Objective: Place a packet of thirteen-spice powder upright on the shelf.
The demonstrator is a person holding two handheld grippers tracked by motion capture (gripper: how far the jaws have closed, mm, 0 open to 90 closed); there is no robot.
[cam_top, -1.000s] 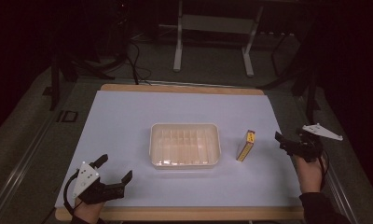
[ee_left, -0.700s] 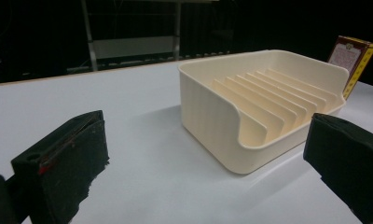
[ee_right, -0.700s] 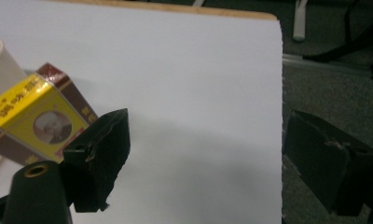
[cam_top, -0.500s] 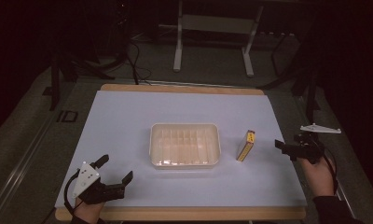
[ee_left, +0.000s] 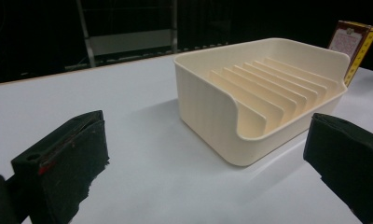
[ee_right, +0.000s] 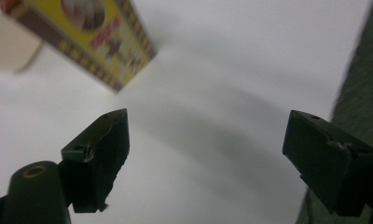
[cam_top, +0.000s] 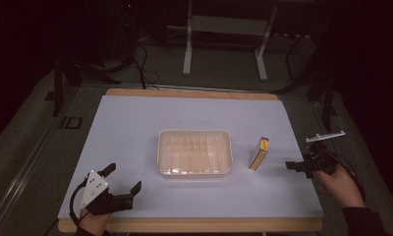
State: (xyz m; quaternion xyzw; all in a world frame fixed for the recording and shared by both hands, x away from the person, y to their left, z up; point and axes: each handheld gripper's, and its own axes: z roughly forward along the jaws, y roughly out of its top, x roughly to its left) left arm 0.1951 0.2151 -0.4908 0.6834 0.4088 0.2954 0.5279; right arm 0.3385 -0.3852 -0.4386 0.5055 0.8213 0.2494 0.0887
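The small yellow cardboard box (cam_top: 259, 153) stands on edge near the tabletop's right edge, just beside the cream ribbed plastic tray (cam_top: 195, 152) at its centre. A careless approach could tip the narrow box or push it against the tray. Your right gripper (cam_top: 296, 166) hovers at the right edge, jaws wide apart, aimed at it. Your left gripper (cam_top: 122, 178) rests open at the front left corner.

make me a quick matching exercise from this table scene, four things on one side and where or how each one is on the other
Things:
1. cream tray
2. yellow box
3. left gripper
4. right gripper

Places or states:
A. open, at the table's right edge
B. stands on edge, right of the tray
C. open, near the table's front left corner
D. middle of the table, ribbed inside

Pairs: 1-D, 2-B, 3-C, 4-A
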